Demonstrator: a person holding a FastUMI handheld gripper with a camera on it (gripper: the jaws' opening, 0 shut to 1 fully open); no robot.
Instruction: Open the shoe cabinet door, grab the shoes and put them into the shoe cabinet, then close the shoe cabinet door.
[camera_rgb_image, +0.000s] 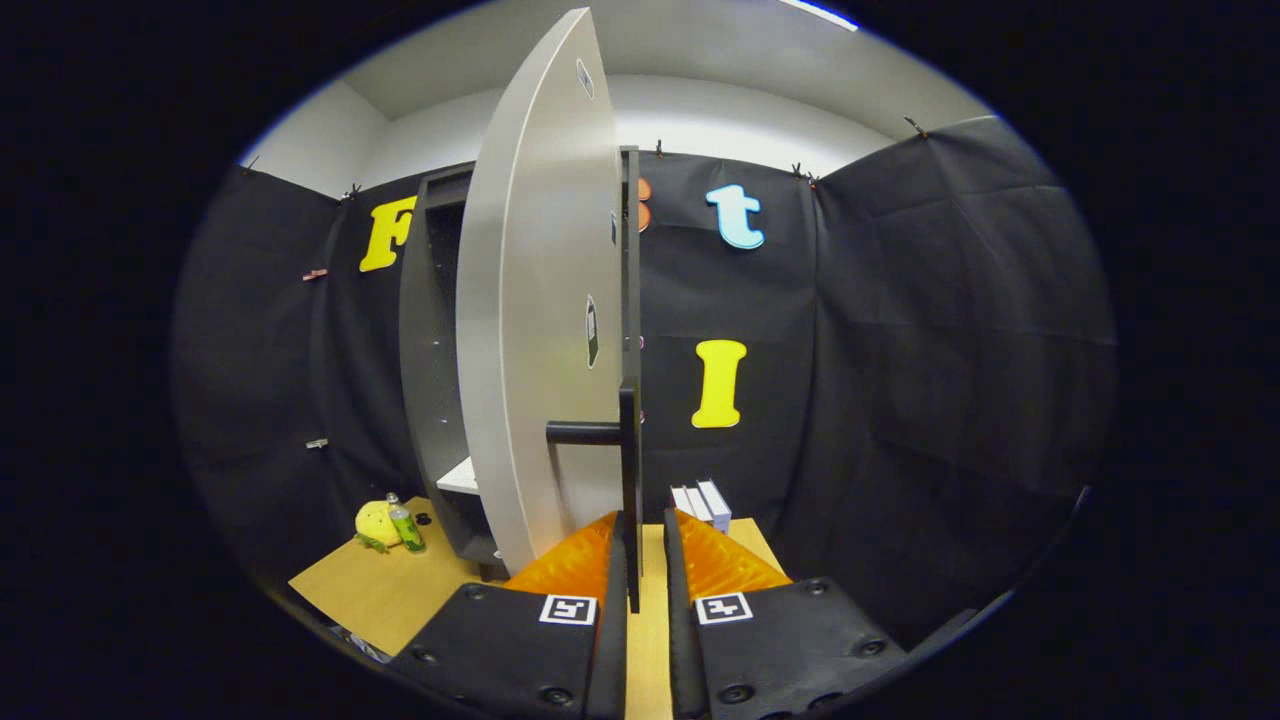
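The gripper (640, 535) is pointing level and straight ahead over the wooden surface (380, 590), its fingers (612, 590) standing slightly apart with the free edge of the open cabinet door (535, 300) between them; whether they are pressing it cannot be told. The door's dark handle (585, 432) is sticking out just above. Beyond is sitting the dark cabinet (430, 350), a yellow plush toy (377, 523) and green bottle (405, 525) beside it, white boxes (702, 502) opposite. No writing is legible.

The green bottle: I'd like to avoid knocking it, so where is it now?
In the gripper view, the green bottle stands on the wooden table, left of the open cabinet door beside a yellow plush toy.
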